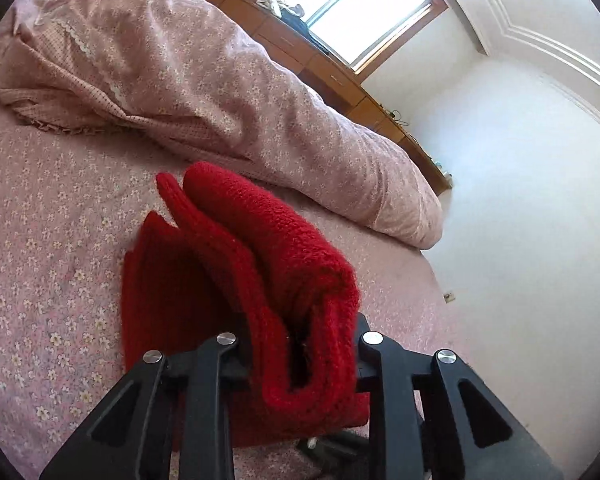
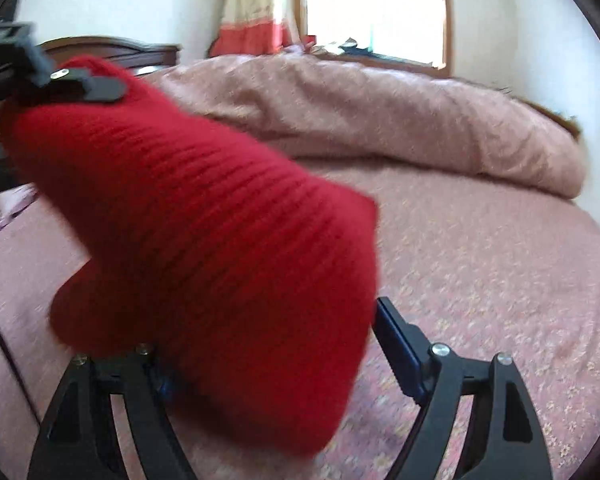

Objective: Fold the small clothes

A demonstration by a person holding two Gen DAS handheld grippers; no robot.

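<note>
1. Two grippers w/ one red knit garment (image 1: 260,264), held up off the floral bedsheet (image 1: 40,240).
2. Left gripper (image 1: 304,360): jaws clamped on a folded bunch of the knit; layers trail fwd toward the sheet.
3. Only the right wrist view shows both: left gripper (image 2: 96,88) pinching the far end, right gripper (image 2: 260,360) spread wide, knit draped between; grip can't tell.
4. Rumpled duvet (image 1: 228,92) lies behind; bare sheet to the right.

Pink floral bedsheet (image 1: 40,240); rumpled pink quilt (image 1: 220,80) behind; wooden drawers (image 1: 332,76) under bright window (image 1: 356,8); red-hemmed curtain (image 2: 256,12).
</note>
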